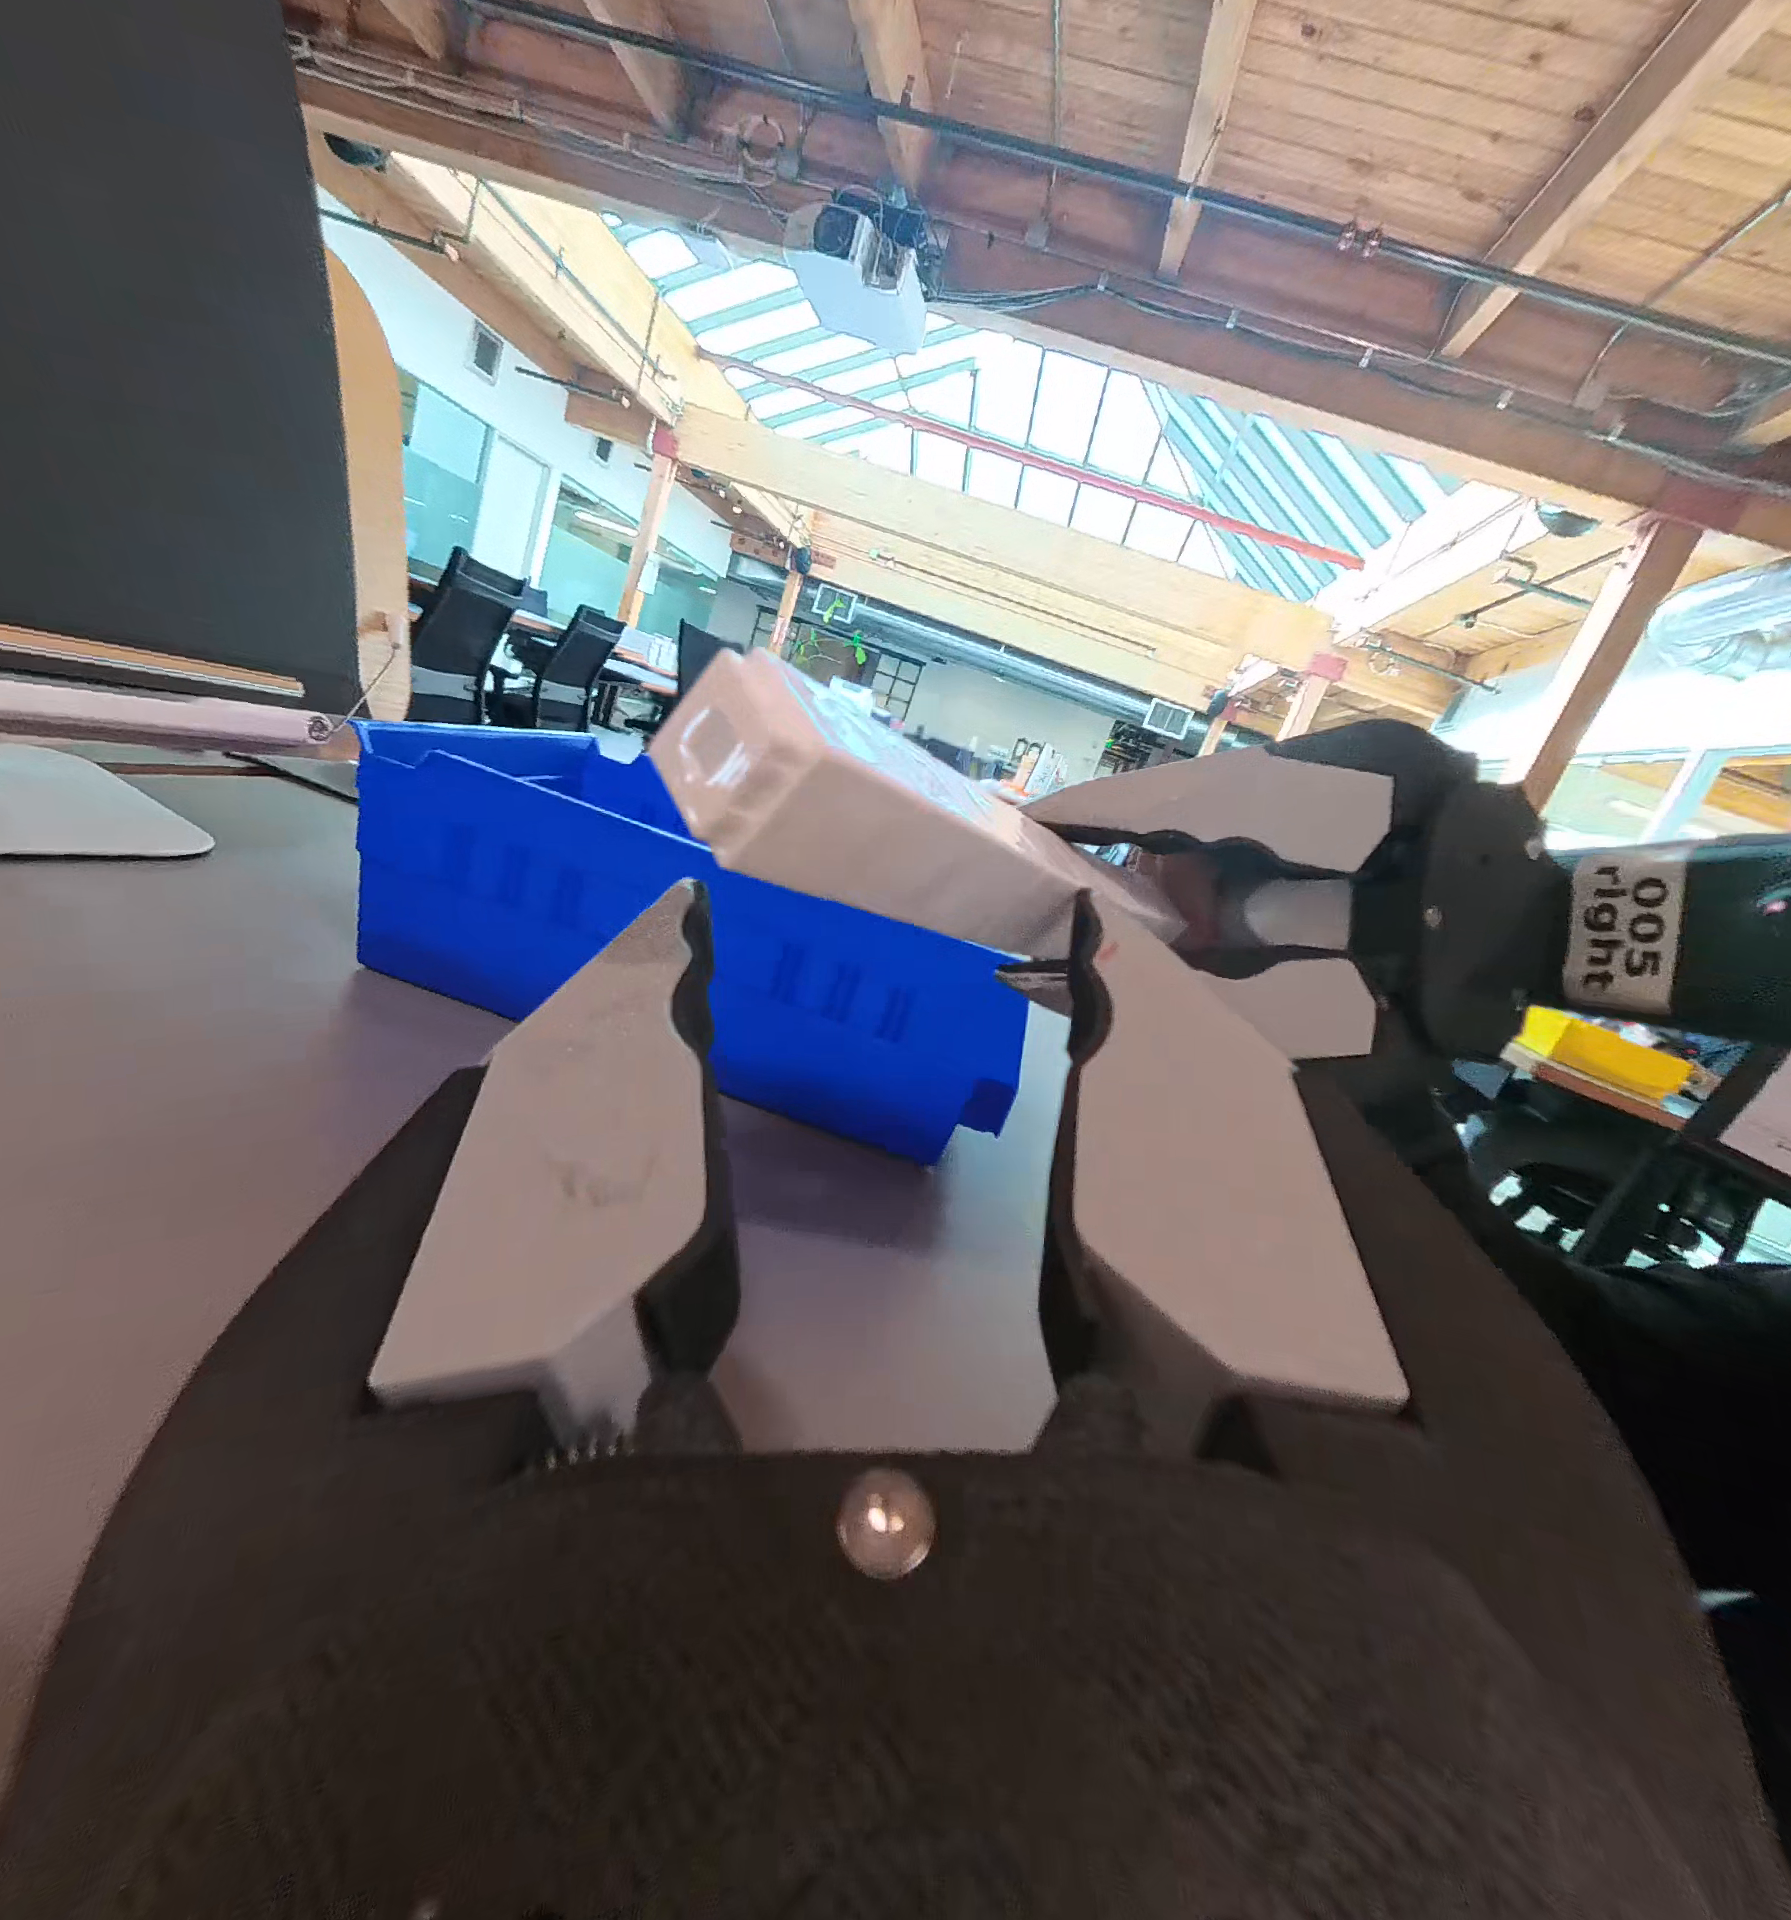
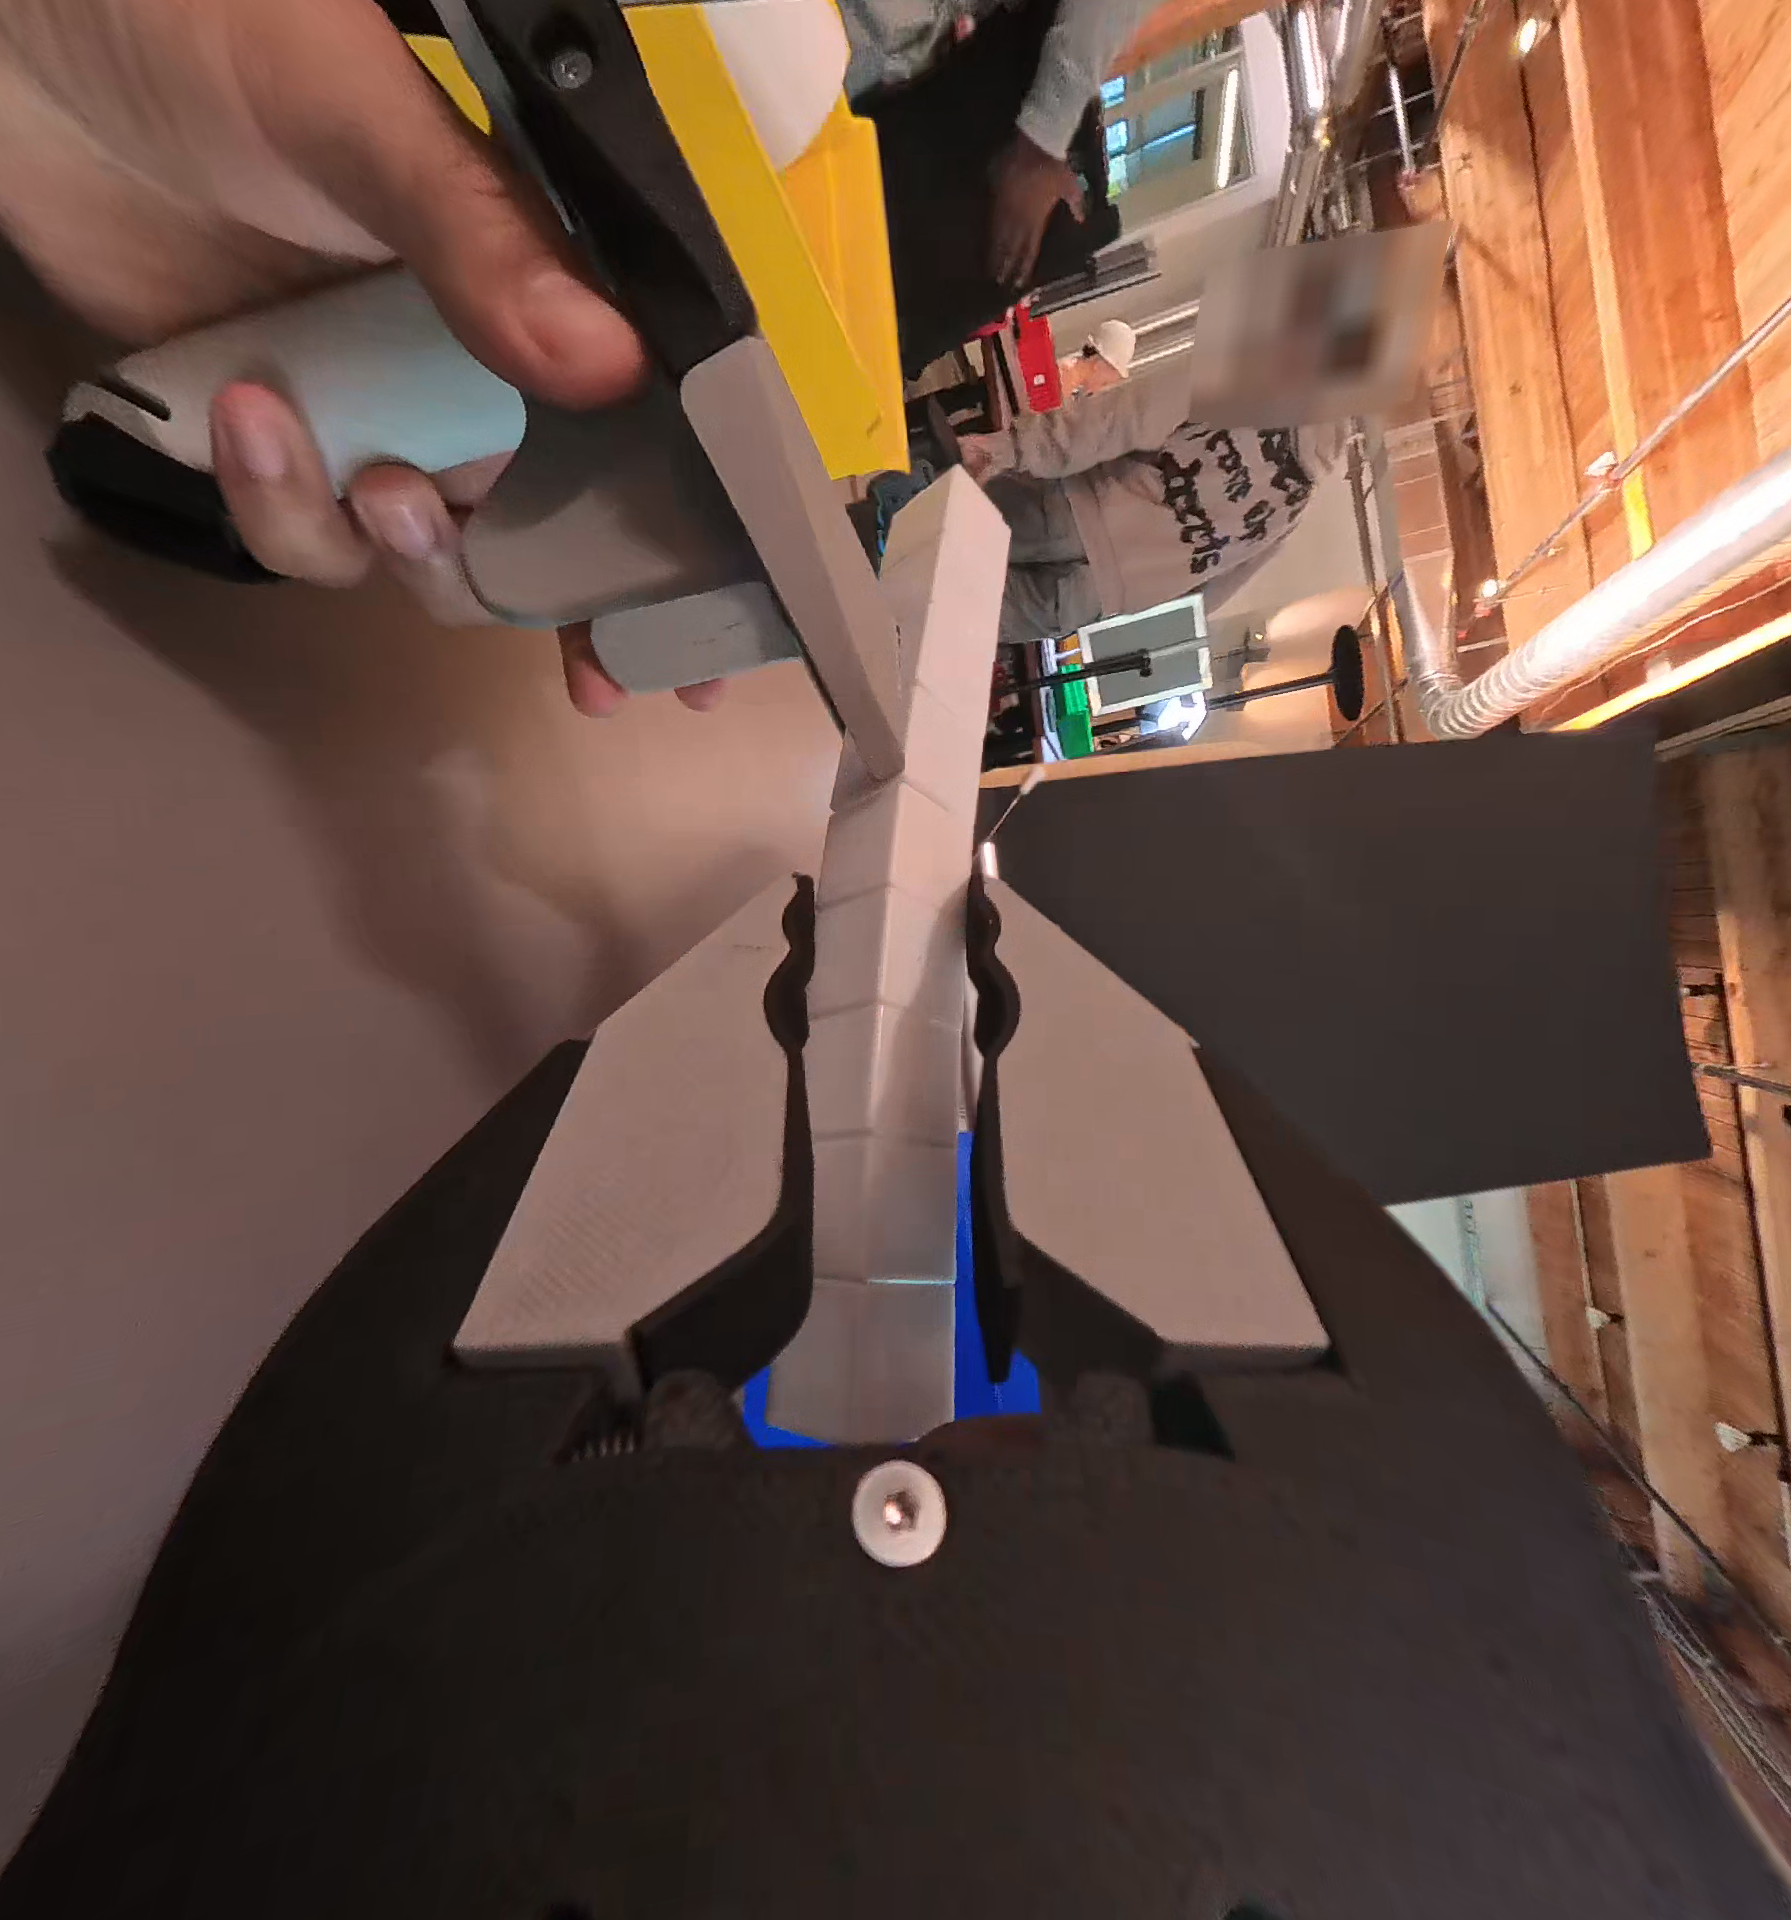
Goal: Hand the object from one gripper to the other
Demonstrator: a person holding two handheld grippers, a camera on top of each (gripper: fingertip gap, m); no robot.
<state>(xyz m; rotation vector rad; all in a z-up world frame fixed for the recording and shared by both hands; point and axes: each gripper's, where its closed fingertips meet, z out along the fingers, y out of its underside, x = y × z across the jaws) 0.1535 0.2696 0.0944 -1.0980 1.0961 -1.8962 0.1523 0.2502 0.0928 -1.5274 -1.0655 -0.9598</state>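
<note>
A white, flat, clear-wrapped packet (image 1: 829,810) is held in the air over the dark table (image 1: 143,1039). My right gripper (image 1: 1026,894) reaches in from the right and is shut on one end of it. In the right wrist view the packet (image 2: 901,1039) runs edge-on between the closed fingers of my right gripper (image 2: 889,894). My left gripper (image 1: 886,914) is open and empty, just below the packet, with its right fingertip (image 1: 1083,925) at the packet's lower edge. In the right wrist view one left finger (image 2: 797,582) touches the packet's side, with a hand (image 2: 351,260) on the handle.
A blue bin (image 1: 579,904) stands on the table behind the packet. A black monitor (image 1: 122,343) on a silver stand (image 1: 60,800) is at the far left. A yellow bin (image 2: 829,260) and a person (image 2: 1130,499) are in the background. Left and right tips are no more than a few centimetres apart.
</note>
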